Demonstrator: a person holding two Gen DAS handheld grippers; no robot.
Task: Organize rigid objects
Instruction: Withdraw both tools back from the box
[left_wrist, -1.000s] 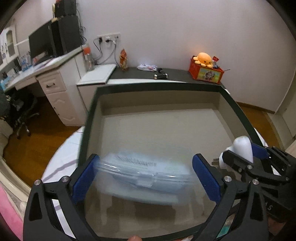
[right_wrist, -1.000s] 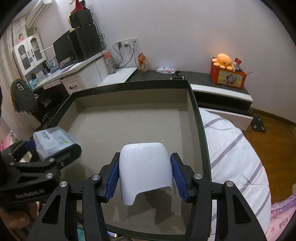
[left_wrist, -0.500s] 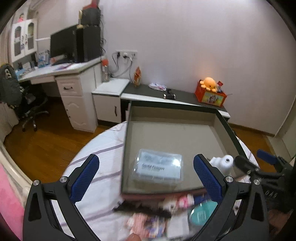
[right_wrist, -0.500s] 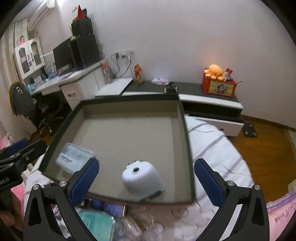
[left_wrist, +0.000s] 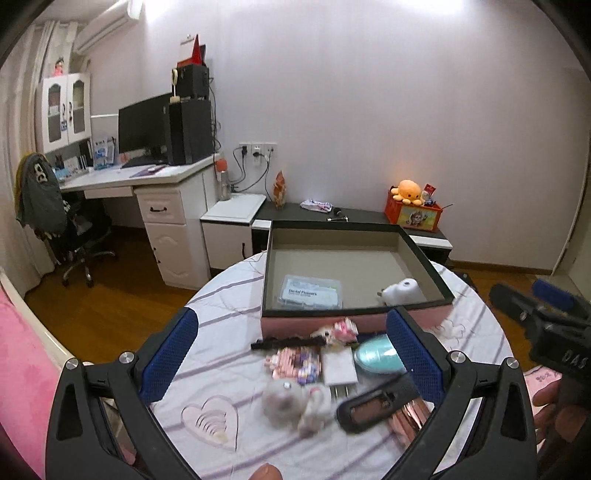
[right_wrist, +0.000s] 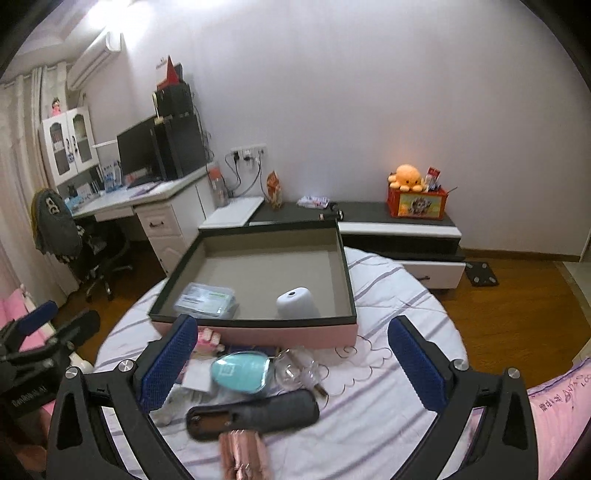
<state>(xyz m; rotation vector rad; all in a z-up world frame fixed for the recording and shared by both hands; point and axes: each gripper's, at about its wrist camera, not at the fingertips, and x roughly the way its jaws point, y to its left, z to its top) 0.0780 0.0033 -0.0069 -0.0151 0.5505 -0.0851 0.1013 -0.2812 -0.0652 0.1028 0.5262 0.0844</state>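
Both my grippers hang over the bed (left_wrist: 229, 306), fingers spread wide, nothing between them. Left gripper (left_wrist: 291, 354): black frame, blue mesh-textured pads. Right gripper (right_wrist: 291, 356): same build.

The box (right_wrist: 255, 326) sits on the striped white bedsheet: shallow, square, pink outer wall, dark rim, matte beige lining. Inside it, near the front wall, a clear hard plastic case with a printed label (right_wrist: 205, 300) lies flat on the left side. The white rounded plastic piece (right_wrist: 297, 303), smooth with a small hole on top, stands to its right, well apart from the case.

In front of the box, loose clutter on the sheet: a teal oval case (right_wrist: 240, 373), glossy; a long black flat device with a dark window (right_wrist: 251, 415); a clear glassy lump (right_wrist: 295, 371); a pink ribbed thing (right_wrist: 242, 456) at the bottom edge, blurred; a fuzzy white plush (left_wrist: 295, 402); pink and purple small blocks (left_wrist: 295, 363).
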